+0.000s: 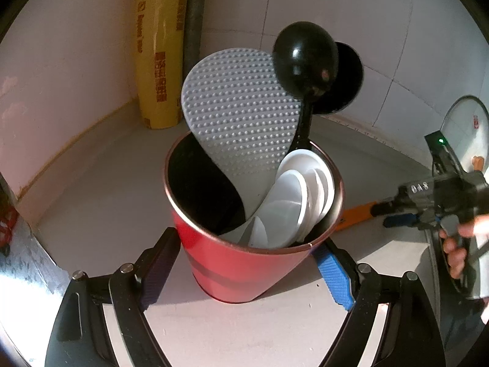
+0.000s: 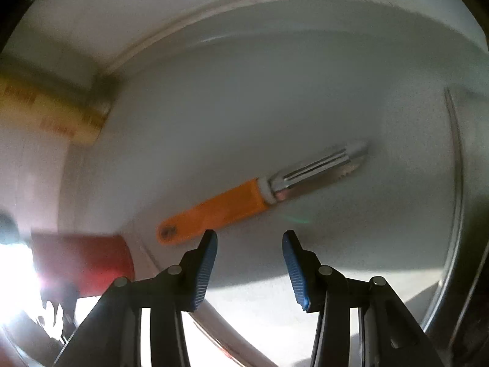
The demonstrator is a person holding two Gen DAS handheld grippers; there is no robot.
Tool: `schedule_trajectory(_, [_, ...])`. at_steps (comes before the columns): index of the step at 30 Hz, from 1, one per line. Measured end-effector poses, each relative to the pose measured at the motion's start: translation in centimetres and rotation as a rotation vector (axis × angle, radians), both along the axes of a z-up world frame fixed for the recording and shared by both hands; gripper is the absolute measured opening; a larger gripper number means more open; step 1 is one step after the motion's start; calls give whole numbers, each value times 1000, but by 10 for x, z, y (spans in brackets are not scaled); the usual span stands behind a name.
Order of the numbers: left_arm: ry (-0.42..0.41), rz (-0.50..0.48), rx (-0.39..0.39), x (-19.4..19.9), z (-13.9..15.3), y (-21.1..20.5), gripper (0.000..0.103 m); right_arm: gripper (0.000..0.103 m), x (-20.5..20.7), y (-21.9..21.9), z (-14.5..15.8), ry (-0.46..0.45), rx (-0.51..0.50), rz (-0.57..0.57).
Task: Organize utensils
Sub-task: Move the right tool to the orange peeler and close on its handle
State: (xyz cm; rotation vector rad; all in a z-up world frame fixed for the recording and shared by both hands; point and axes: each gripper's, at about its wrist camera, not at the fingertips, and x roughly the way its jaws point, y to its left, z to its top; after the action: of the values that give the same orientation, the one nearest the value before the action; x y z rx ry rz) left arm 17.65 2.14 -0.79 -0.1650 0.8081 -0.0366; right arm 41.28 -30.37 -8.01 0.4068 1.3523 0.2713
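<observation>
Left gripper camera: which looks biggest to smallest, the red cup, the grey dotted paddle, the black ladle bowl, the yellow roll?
1. Red cup, though it is nearest the camera.
2. Grey dotted paddle.
3. Yellow roll, far back, so likely larger than it looks.
4. Black ladle bowl.

A home kitchen corner, to judge by the red utensil holder [image 1: 244, 244] on a pale counter [image 1: 101, 202], stuffed with a dimpled rice paddle [image 1: 235, 110], black ladle [image 1: 301, 58] and white spoons [image 1: 293, 205], a cling-film roll [image 1: 160, 49] behind it against tiled walls [image 1: 321, 6], an orange-handled peeler [image 2: 241, 198] right of it.
</observation>
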Motion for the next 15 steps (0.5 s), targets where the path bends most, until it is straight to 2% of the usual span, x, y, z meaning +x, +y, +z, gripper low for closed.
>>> schedule_trajectory(7, [5, 16, -47, -7, -1, 11, 87, 50, 29, 28, 6, 22, -86, -79])
schedule_trajectory(11, [7, 24, -63, 0, -4, 22, 87, 51, 41, 59, 7, 14, -204, -16])
schedule_trajectory(15, [10, 12, -65, 2, -4, 24, 87, 52, 53, 93, 9, -8, -365, 81])
